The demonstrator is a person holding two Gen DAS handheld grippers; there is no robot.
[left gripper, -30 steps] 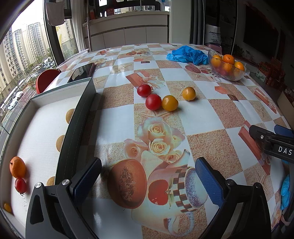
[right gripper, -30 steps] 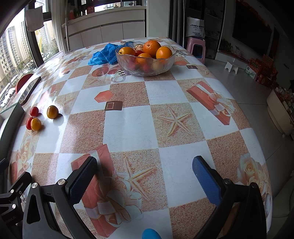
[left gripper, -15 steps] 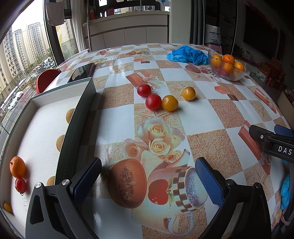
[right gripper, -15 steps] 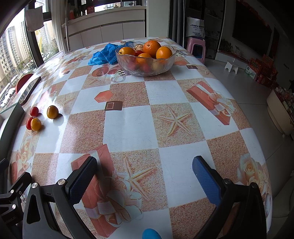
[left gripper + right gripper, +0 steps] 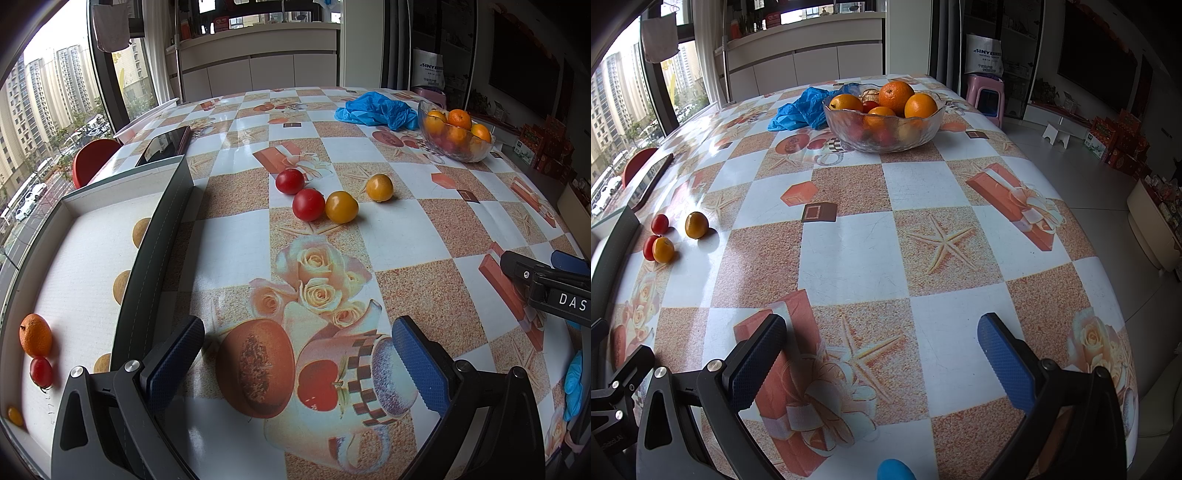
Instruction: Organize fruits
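Fruit already sits in the white tray [image 5: 85,258] at far left — an orange [image 5: 35,339], a small red tomato [image 5: 40,371] just below it and a yellow one [image 5: 14,415] at the near corner — so I judge the sorting begun but far from finished. Just right of the tray wall, the left gripper [image 5: 297,354] hovers low over the patterned table [image 5: 236,254] with its fingers spread wide and nothing between them. Further out, four loose tomatoes lie on the cloth: a red one [image 5: 290,181], a second red one [image 5: 308,205] touching a yellow one [image 5: 341,206], and another yellow one [image 5: 379,187] slightly apart; all look smooth, round and prone to roll. Right again, the right gripper [image 5: 882,356] is likewise wide open and empty — well apart from the glass bowl [image 5: 882,123] heaped with oranges at the far side, beside a crumpled blue bag [image 5: 801,107].
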